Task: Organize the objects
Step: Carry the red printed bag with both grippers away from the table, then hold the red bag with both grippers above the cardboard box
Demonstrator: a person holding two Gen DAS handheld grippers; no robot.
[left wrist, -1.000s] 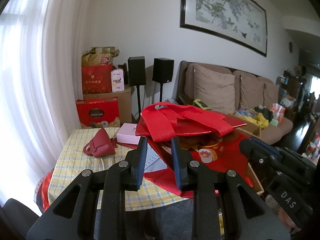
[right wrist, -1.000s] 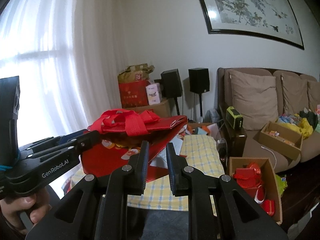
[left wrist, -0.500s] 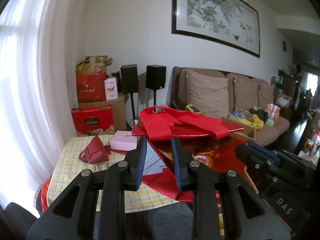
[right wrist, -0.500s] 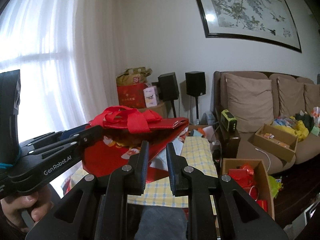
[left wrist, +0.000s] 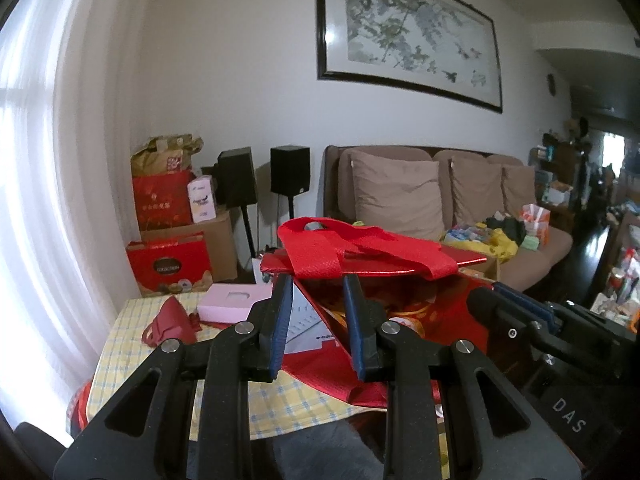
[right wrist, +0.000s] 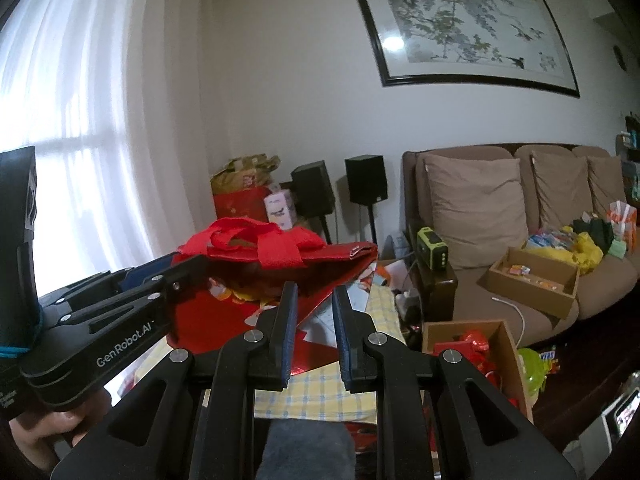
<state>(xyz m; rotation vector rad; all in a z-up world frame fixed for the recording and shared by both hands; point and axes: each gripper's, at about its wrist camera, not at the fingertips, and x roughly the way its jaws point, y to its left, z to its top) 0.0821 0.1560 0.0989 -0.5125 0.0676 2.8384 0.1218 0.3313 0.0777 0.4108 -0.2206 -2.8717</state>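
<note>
Lying beyond both tongs: red bag (left wrist: pixel 372 248)

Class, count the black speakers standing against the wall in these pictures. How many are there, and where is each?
2. The left speaker stands beside the stacked gift boxes; the right speaker stands next to the sofa. More could be hidden behind the red bag.

bag (left wrist: pixel 372 256) on table (left wrist: pixel 128 344) | box (left wrist: pixel 236 306) left of bag | sofa (left wrist: pixel 532 248) behind
</note>
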